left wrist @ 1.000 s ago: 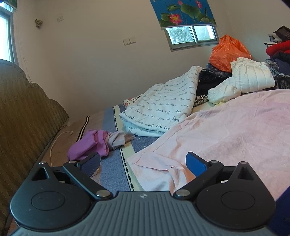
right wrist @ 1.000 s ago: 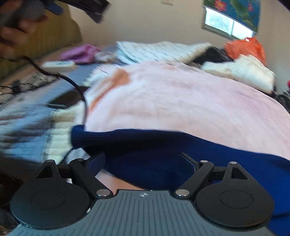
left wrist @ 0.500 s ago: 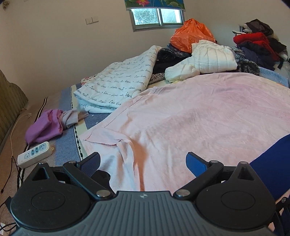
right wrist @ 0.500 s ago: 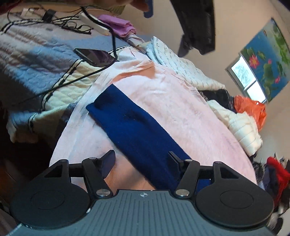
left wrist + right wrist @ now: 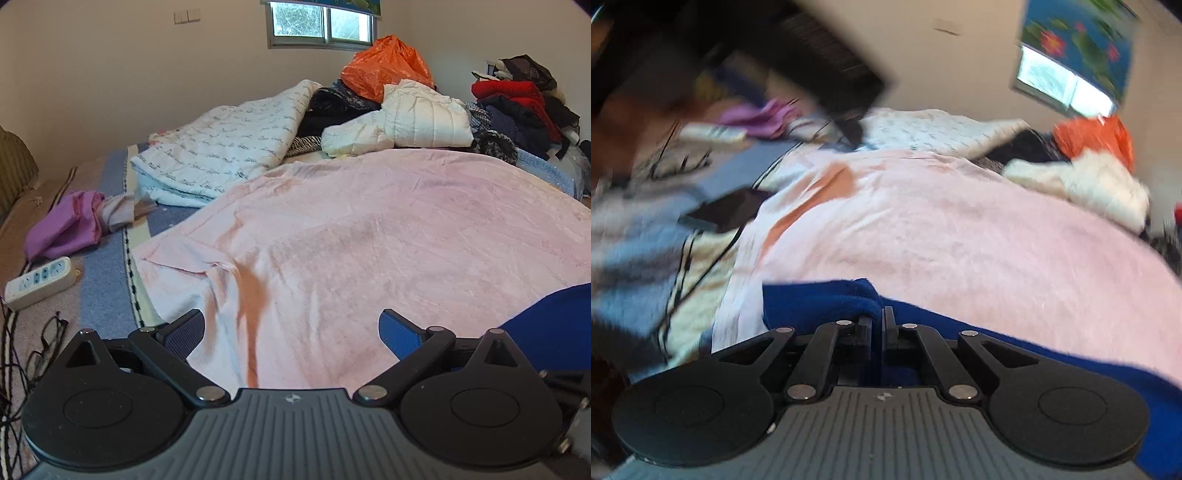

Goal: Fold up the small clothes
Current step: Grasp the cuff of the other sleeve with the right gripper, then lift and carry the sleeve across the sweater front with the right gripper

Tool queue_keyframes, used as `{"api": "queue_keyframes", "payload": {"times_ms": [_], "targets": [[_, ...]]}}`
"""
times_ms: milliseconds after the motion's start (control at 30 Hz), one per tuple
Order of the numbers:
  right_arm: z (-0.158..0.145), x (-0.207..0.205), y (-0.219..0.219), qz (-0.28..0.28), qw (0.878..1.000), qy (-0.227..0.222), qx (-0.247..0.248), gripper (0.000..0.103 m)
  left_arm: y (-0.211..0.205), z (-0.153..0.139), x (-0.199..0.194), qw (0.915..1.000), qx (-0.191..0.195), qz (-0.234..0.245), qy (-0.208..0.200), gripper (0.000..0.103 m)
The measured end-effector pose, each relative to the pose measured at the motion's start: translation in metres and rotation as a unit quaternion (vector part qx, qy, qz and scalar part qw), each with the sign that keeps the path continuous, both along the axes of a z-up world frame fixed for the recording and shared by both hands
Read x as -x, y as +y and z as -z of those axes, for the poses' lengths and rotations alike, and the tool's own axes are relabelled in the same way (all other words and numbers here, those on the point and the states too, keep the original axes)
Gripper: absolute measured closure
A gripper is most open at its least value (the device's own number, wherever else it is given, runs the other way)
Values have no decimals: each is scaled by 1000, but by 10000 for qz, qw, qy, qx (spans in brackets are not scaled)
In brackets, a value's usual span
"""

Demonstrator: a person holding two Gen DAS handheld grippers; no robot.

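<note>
A dark blue knitted garment (image 5: 820,301) lies on the pink blanket (image 5: 960,229) that covers the bed. My right gripper (image 5: 878,319) is shut on a fold of the blue garment at its near edge. In the left wrist view the blue garment (image 5: 550,317) shows only at the lower right. My left gripper (image 5: 291,328) is open and empty, a little above the pink blanket (image 5: 369,229), left of the garment. The right wrist view is blurred by motion.
A folded white quilt (image 5: 229,155), an orange bag (image 5: 384,66), a white jacket (image 5: 413,118) and piled clothes (image 5: 517,107) lie at the back. A purple cloth (image 5: 62,225), a power strip (image 5: 37,282) and glasses (image 5: 48,339) lie left. A phone (image 5: 727,214) lies by the blanket's edge.
My right gripper has dropped to the blue garment and shut on its edge. My left gripper has swung right and tipped down over the pink blanket, still open.
</note>
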State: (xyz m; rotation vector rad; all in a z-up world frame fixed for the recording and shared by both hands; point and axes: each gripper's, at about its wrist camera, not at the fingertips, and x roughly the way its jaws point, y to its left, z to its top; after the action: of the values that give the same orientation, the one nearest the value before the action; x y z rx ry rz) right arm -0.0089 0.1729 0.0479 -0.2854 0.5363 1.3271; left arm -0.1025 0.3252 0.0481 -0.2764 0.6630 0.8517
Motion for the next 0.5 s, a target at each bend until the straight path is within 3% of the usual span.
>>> {"api": "queue_keyframes", "payload": {"times_ms": [67,167,300,333,400,500], "targets": [[-1,-51,-33,712,9891,1193,-492,97,-7,7,-11,9993,253,256,-44,2],[17,-105,-81,1491,9551,2458,-718,93,-25,20,-32,9969,403,655,156,2],[55,-127,-110,2017,9342,2907,-458,80,-60,35,-56,9918,303,1145,471,2],[63,-130,-114,2012,9281,3082,-568,69,-68,38,-60,9904,258,1247,528,2],[72,-136,-118,1975,9147,3410,-900,59,-85,43,-67,9871,97,1457,654,2],[70,-138,-110,1972,9153,3359,-1027,43,-103,48,-74,9821,-190,1670,853,2]]}}
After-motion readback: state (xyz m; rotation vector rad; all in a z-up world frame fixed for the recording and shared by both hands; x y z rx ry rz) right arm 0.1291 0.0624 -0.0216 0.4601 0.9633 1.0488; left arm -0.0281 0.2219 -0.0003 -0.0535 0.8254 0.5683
